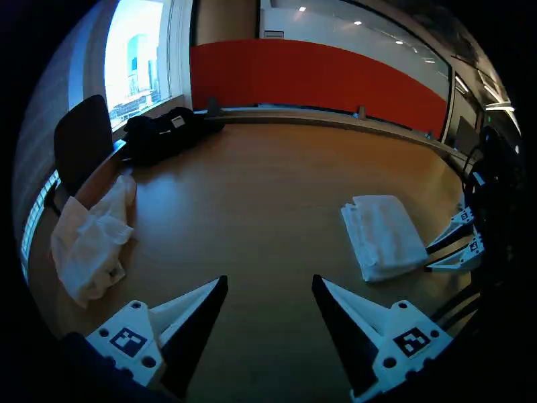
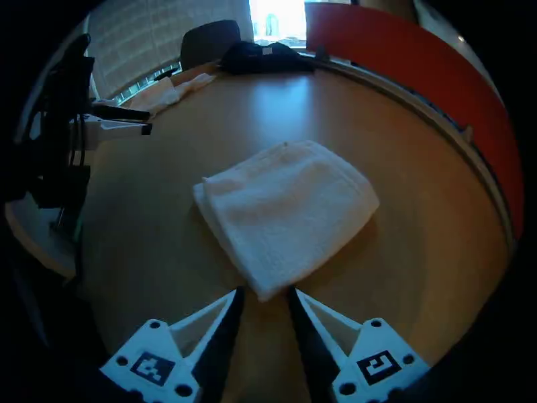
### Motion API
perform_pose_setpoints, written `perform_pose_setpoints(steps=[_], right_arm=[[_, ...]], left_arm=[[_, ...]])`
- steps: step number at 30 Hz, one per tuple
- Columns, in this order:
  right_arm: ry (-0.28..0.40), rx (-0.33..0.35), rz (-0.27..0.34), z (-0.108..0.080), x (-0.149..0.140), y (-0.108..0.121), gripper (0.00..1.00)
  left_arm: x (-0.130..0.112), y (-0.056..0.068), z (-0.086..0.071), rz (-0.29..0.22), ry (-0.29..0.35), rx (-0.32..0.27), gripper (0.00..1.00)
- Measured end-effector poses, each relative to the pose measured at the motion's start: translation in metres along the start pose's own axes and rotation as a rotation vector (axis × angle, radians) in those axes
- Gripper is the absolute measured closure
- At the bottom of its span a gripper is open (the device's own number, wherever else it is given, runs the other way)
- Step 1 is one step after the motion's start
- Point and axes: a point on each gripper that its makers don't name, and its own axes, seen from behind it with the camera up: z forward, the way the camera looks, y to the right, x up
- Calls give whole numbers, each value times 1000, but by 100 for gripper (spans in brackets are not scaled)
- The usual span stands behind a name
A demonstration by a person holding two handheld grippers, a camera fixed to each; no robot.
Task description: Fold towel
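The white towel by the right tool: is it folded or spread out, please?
Folded: the towel lies as a compact rectangle, layered edges showing.

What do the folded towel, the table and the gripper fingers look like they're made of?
The towel looks like white terry cloth, going by its nubby surface and soft rounded folds. The table is wood or wood-look laminate with a smooth semi-gloss finish that mirrors the window light. The fingers are probably hard matte white plastic, and their dark inner faces are perhaps rubber.

Office: conference table (image 1: 268, 195), chair (image 1: 82, 141), red partition (image 1: 315, 74)
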Motion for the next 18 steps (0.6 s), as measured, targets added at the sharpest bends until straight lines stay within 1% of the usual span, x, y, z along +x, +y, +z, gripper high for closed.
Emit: perform_pose_setpoints(steps=[3, 6, 14, 16, 18], right_arm=[[0, -8, 8, 0, 0, 2, 69], [0, -4, 10, -1, 0, 2, 77], [5, -13, -13, -2, 2, 3, 93], [9, -14, -17, -3, 4, 3, 95], [14, -14, -20, -3, 6, 4, 95]], left_arm=[[0, 0, 0, 0, -1, -1, 7], [0, 0, 0, 3, 0, 0, 6], [0, 1, 0, 2, -1, 0, 7], [0, 1, 1, 3, -1, 0, 7], [0, 1, 1, 3, 0, 0, 7]])
